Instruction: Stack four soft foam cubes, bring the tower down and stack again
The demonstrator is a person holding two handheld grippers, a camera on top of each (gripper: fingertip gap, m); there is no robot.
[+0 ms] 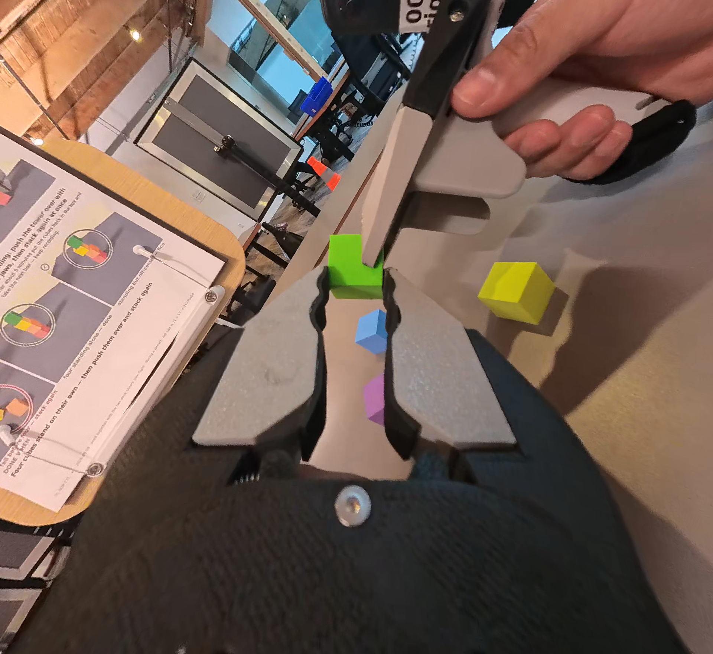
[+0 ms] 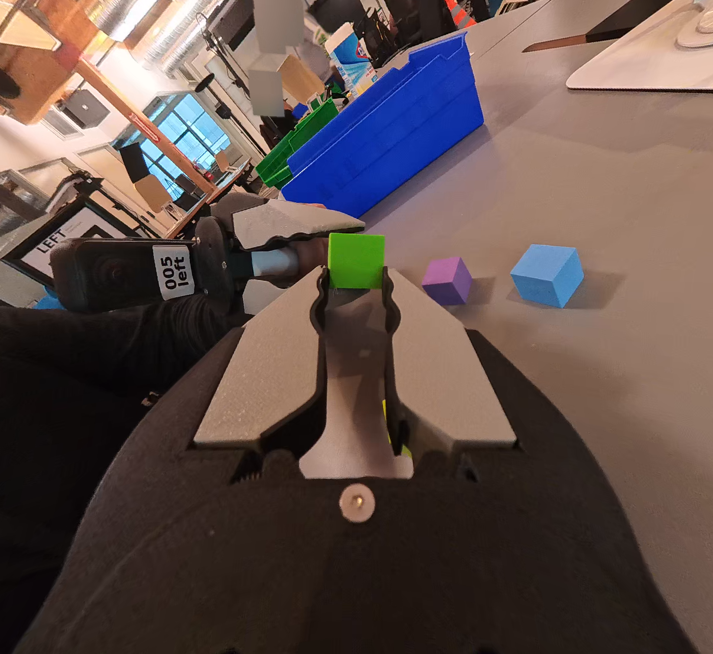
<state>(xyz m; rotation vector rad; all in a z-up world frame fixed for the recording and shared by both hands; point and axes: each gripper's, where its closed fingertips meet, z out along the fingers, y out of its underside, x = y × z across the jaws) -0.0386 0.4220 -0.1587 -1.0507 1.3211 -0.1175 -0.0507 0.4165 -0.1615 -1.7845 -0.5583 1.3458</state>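
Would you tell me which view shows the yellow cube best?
The left wrist view: the yellow cube sits whole on the table, three faces showing, right of the gripped green cube. The right wrist view shows only a yellow sliver behind its gripper's finger.

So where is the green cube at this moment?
The green cube is off the table, gripped between the tips of both the right gripper and the left gripper; the purple cube lies just right of it in the right wrist view.
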